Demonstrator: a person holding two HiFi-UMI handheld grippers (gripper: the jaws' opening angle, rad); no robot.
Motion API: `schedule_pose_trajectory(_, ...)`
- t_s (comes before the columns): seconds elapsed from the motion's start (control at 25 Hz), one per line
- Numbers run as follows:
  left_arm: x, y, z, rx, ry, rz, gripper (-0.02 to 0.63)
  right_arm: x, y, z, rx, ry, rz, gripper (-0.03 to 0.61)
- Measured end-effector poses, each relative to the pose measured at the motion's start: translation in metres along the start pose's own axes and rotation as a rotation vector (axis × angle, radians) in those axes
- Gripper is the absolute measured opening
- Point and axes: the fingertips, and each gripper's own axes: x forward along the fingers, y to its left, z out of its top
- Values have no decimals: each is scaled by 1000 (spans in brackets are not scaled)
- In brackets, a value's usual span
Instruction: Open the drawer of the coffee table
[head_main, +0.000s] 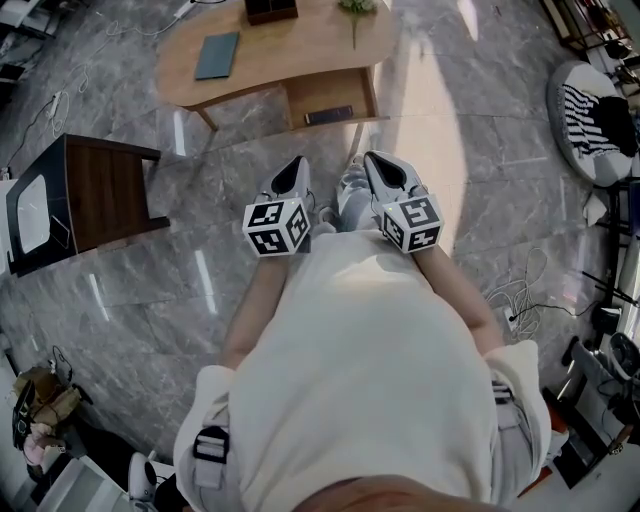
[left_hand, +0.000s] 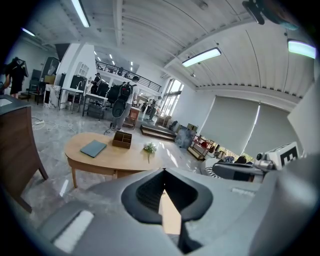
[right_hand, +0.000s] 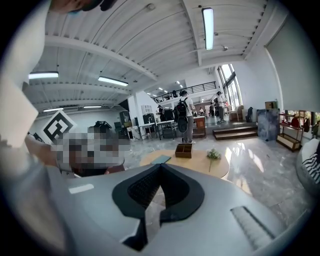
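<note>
The light wooden coffee table (head_main: 290, 50) stands on the marble floor ahead of me. Its drawer (head_main: 325, 95) juts out open from the near side, with a dark flat object (head_main: 328, 116) lying inside. My left gripper (head_main: 297, 162) and right gripper (head_main: 373, 158) hover side by side in front of my body, well short of the table. Both are shut and hold nothing. The left gripper view shows its closed jaws (left_hand: 164, 171) below the table (left_hand: 112, 152). In the right gripper view, the closed jaws (right_hand: 160, 166) sit below the tabletop (right_hand: 200, 161).
On the tabletop lie a teal book (head_main: 217, 54), a brown compartment box (head_main: 271, 9) and a flower sprig (head_main: 355, 12). A dark wooden side table (head_main: 100, 190) stands at left. A striped round cushion (head_main: 598, 120) and floor cables (head_main: 520, 290) are at right. People stand far behind.
</note>
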Motion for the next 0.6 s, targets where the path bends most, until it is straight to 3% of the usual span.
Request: schedule_pose_trajectory(0.6, 6, 9, 2, -26, -3, 16, 2, 12, -3, -2, 7, 24, 21, -2)
